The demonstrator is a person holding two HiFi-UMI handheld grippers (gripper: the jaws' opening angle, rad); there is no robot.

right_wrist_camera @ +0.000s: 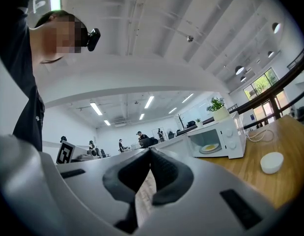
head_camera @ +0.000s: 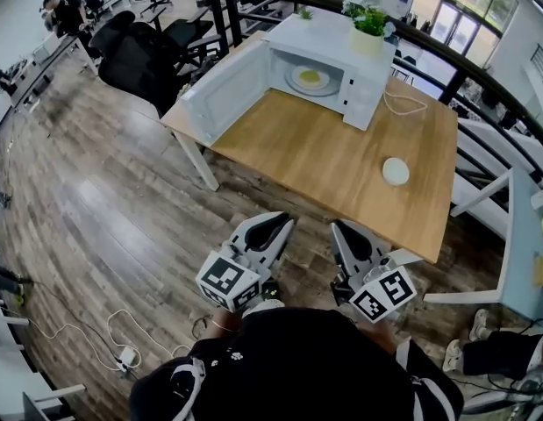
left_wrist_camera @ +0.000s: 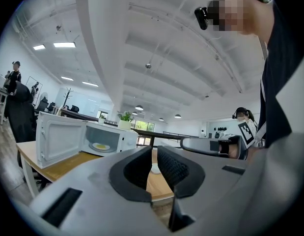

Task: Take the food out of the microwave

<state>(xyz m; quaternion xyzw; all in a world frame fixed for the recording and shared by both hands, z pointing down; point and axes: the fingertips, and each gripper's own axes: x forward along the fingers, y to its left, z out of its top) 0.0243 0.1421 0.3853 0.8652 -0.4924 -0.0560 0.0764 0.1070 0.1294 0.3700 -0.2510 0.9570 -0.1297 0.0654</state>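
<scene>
A white microwave (head_camera: 332,55) stands at the far side of the wooden table (head_camera: 324,160), its door (head_camera: 223,90) swung open to the left. Inside lies a plate (head_camera: 294,82) with yellow food (head_camera: 310,77); the food (left_wrist_camera: 101,146) (right_wrist_camera: 209,147) shows in both gripper views too. My left gripper (head_camera: 275,224) (left_wrist_camera: 152,152) and right gripper (head_camera: 345,231) (right_wrist_camera: 149,154) hang side by side short of the table's near edge. Both are shut with nothing between the pads and point level toward the table.
A potted plant (head_camera: 369,30) sits on top of the microwave. A small white round object (head_camera: 395,171) (right_wrist_camera: 271,162) lies on the table's right part, and a white cable (head_camera: 404,105) runs behind it. Black office chairs (head_camera: 135,55) stand left of the table, a railing (head_camera: 482,68) behind.
</scene>
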